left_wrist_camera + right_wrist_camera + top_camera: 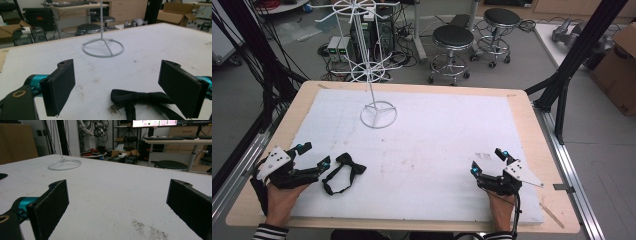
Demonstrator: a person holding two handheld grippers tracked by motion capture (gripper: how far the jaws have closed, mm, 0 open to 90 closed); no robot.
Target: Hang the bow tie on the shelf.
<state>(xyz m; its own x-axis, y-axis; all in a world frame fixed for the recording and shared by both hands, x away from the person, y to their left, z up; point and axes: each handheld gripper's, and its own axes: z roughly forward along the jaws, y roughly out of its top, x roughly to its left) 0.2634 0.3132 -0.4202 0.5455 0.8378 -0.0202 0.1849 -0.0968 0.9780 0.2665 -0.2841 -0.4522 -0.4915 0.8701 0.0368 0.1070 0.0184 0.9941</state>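
1. Both grippers rest on the white table [437, 150], jaws apart and empty: left gripper [312, 156], right gripper [486, 161].
2. Just right of the left gripper lies a black bow tie [346, 169]; it looks soft, light and floppy, so its knot is probably the best grip point.

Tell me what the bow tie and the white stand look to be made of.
Bow tie: black fabric, probably a soft matte weave, since its strap lies limp and it shows no shine. Stand: thin wire rods, likely metal with a white coating; smooth, rigid, ring-shaped base.
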